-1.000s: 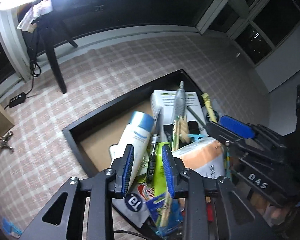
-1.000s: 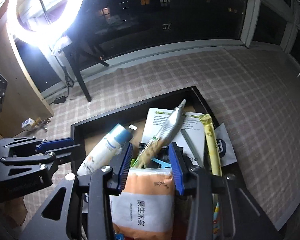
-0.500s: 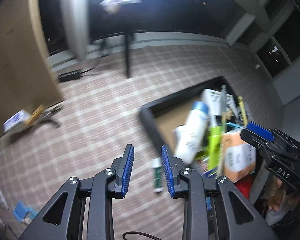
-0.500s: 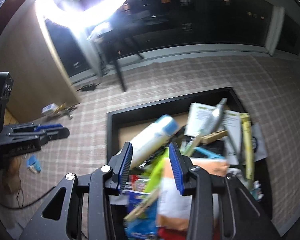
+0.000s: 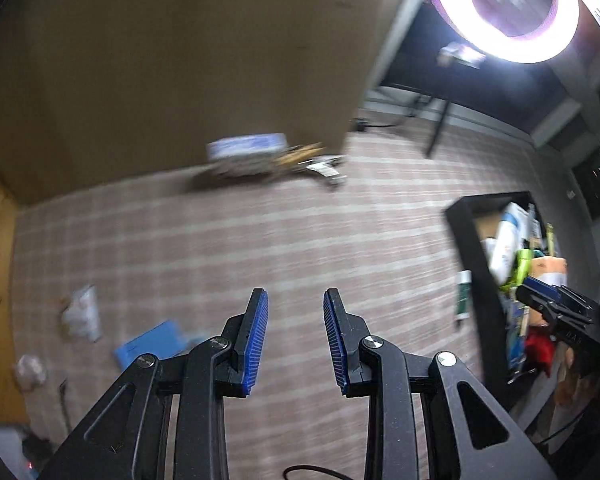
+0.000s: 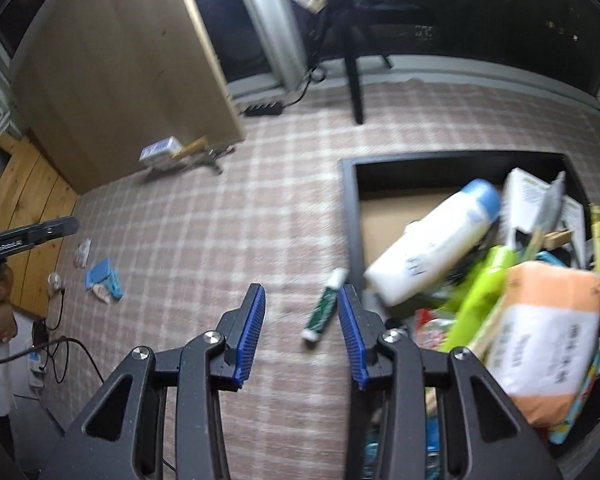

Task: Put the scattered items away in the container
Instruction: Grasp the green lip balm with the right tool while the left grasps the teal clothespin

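The black rectangular open-topped container is sitting on the pink-and-white checked carpeted floor and is holding a heap of items: a white plastic bottle with a blue cap is lying tilted across the pile, a lime-green packet is leaning beside it, an orange-and-white paper-wrapped pack is resting at the near side, and white printed boxes are standing toward the far corner. A slim green-and-white tube is lying on the floor just outside the container's left wall, apart from it. The right gripper is hanging above the floor with its blue-padded fingers parted and nothing between them; the green tube is appearing in the gap near the right-hand finger, but on the floor below. The left gripper is pointing at bare carpet well to the left of the container, its blue-padded fingers likewise standing apart and holding nothing. Scattered items are lying further out: a flat blue card and a crumpled white wrapper near the left gripper, and a small blue-and-white box with a wooden clip beside it at the foot of a light wooden panel. A bright ring light is glaring at the upper right of the left wrist view; that view is blurred throughout.
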